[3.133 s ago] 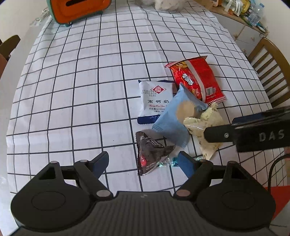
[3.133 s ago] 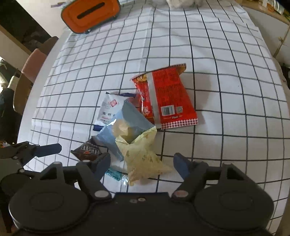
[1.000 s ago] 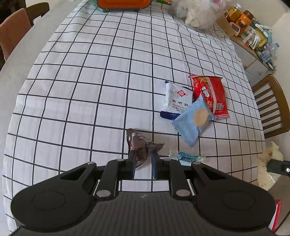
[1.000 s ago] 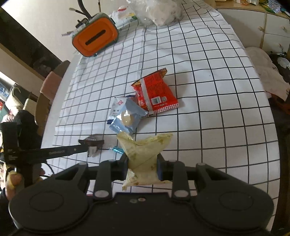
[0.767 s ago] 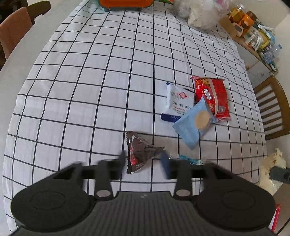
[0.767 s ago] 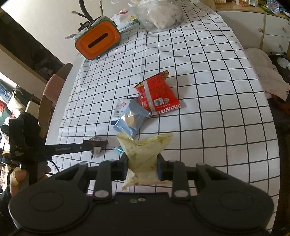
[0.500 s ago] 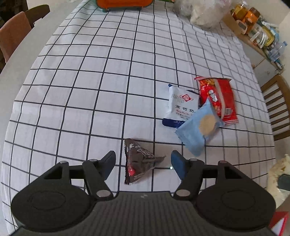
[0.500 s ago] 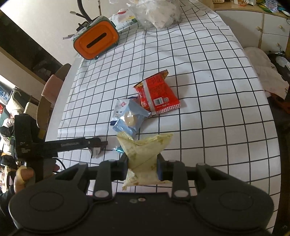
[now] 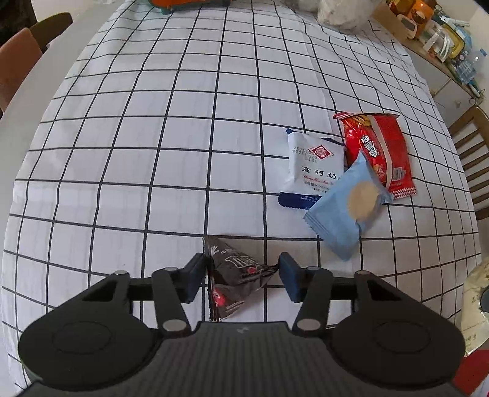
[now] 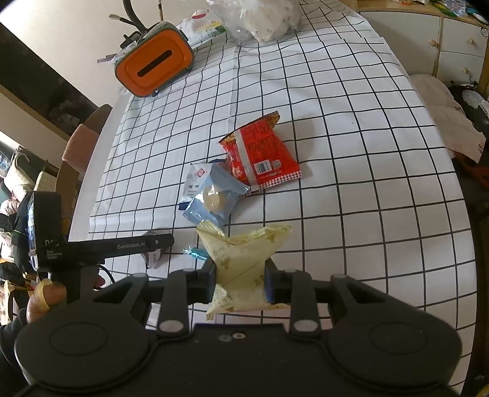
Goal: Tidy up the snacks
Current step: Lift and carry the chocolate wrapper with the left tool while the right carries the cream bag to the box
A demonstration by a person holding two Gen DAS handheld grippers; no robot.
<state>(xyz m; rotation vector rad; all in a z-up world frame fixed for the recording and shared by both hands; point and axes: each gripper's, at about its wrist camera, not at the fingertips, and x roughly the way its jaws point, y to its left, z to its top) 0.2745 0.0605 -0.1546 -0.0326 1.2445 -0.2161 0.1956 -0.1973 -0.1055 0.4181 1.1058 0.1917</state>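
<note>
Dark candy pouch (image 9: 235, 281): light, crinkly, slippery; pinch mid-body. Left tongs (image 9: 241, 276) closing around it; right tongs (image 10: 241, 282) clamped on pale packet (image 10: 241, 262).

I count six snack items: one red packet (image 9: 377, 152), one white packet (image 9: 314, 171), one light blue biscuit packet (image 9: 345, 210), one dark brown packet (image 9: 235, 281), one pale yellow packet (image 10: 244, 259), one small teal candy (image 10: 195, 253). I see two grippers, one orange box (image 10: 154, 64), one clear plastic bag (image 10: 262, 18).

The surface (image 9: 183, 137) wore a white cloth gridded in black; packets were red (image 9: 377, 152), pale blue (image 9: 342, 220), white-and-navy (image 9: 311, 171), dark brown (image 9: 232, 274), perhaps yellowish (image 10: 244, 259).
</note>
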